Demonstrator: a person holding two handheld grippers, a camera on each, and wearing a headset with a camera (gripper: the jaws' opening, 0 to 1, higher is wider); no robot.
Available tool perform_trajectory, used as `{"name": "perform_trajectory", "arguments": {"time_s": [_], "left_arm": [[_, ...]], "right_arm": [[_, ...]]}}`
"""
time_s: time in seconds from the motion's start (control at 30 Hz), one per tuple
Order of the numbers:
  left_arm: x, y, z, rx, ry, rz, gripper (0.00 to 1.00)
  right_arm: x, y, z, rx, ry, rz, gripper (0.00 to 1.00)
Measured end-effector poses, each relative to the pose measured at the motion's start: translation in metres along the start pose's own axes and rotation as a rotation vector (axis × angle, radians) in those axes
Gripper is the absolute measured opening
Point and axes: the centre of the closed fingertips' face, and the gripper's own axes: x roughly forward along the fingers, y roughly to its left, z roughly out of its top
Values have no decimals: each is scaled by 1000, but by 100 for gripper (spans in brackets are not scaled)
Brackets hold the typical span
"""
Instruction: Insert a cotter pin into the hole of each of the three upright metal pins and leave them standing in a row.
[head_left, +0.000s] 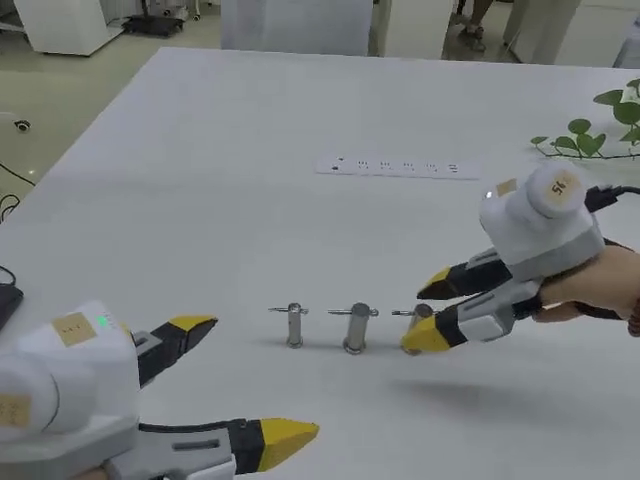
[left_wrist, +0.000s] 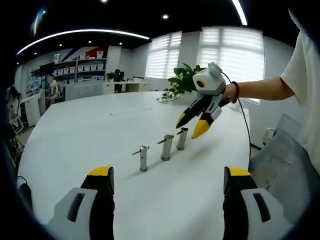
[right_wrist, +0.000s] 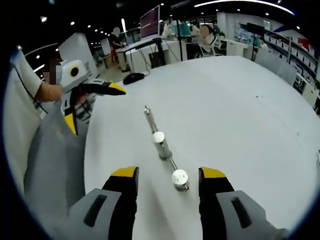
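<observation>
While its yellow-tipped jaws stand apart, the right hand-held gripper (head_left: 418, 318) straddles the rightmost of three upright silver metal pins (head_left: 359, 330). They stand in a row on the white table (head_left: 250, 150), far from its edges, each crossed by a thin cotter pin (head_left: 288, 311). The left hand-held gripper (head_left: 260, 377), jaws also apart, hovers well apart from the row.

You have a white worktop (head_left: 200, 200); a white power strip (head_left: 397, 167) lies flat on it toward the far side. Leafy green plant (head_left: 600, 125) at your far right. Window blinds (left_wrist: 230, 47) behind it.
</observation>
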Motion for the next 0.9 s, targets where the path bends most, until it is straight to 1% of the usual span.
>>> {"name": "perform_trajectory", "arguments": {"time_s": [0.07,0.17,0.23,0.27,0.3,0.37,0.47,0.6,0.63,0.67,0.7,0.83,0.9], "left_arm": [[-2,2,2,1,-5,7,91],[-4,2,4,9,2,15,91],[-6,3,4,25,16,20,91],[-6,2,5,26,18,23,91],[-7,3,5,24,19,25,91],[-8,3,6,22,20,27,91],[-11,1,8,27,28,33,91],[-15,-1,10,20,27,40,91],[-16,0,10,17,31,44,91],[-17,0,10,15,32,46,91],[-18,0,9,13,34,49,90],[-24,2,9,12,37,71,90],[-28,3,10,8,34,80,91]], "right_arm": [[-4,2,0,4,-17,-27,53],[-10,5,0,20,-48,-59,61],[-14,7,2,46,-77,-85,63],[-16,8,2,50,-87,-91,64],[-19,10,3,58,-102,-108,64],[-23,13,1,66,-110,-119,67],[-30,18,1,106,-145,-144,70],[-38,26,-6,129,-165,-184,74],[-40,26,-6,143,-179,-196,75],[-42,29,-6,171,-205,-200,77],[-44,30,-9,181,-204,-199,78],[-51,38,-19,199,-216,-227,79],[-53,44,-21,225,-234,-229,79]]}}
